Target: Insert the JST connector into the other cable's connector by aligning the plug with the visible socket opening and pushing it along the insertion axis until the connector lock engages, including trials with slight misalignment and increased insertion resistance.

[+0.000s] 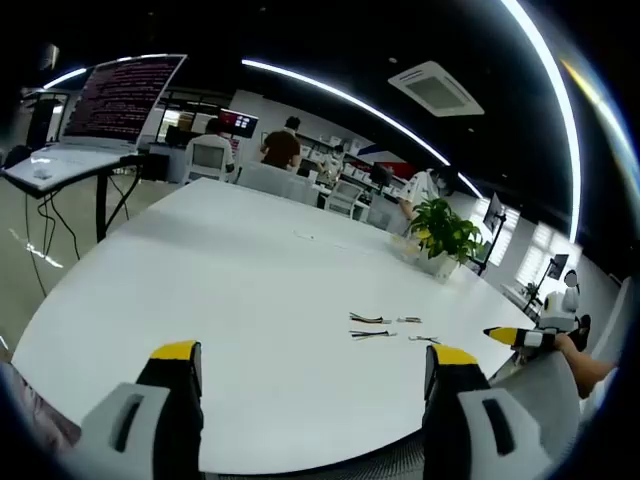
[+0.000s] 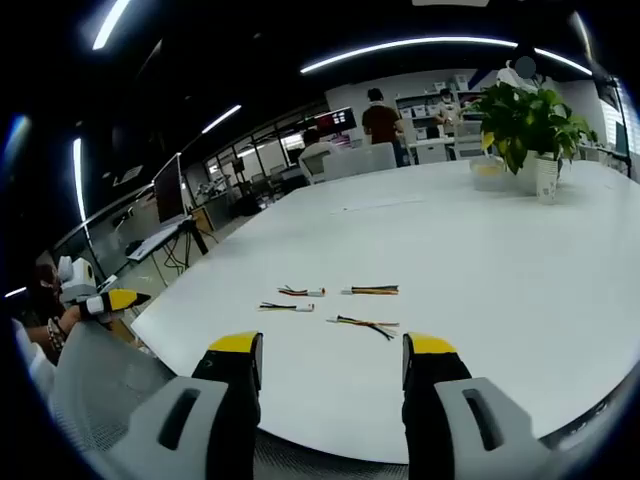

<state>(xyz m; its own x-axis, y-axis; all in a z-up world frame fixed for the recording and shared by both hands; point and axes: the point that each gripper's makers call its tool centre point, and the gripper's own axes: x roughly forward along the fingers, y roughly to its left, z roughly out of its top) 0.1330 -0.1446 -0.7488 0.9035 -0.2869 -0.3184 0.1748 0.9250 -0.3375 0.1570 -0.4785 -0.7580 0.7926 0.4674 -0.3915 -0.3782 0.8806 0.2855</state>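
Several short wired JST cables lie loose on the white round table: one pair and another pair in the left gripper view. In the right gripper view they lie just beyond my jaws: a cable with a white connector, a second, a third and a dark-tipped one. My left gripper is open, hovering at the table's near edge, well short of the cables. My right gripper is open too, close before them. Neither holds anything.
A potted plant stands on the table past the cables. A thin cable lies farther out. A monitor on a stand and people at desks are beyond. The right gripper and left gripper each show at the table edge.
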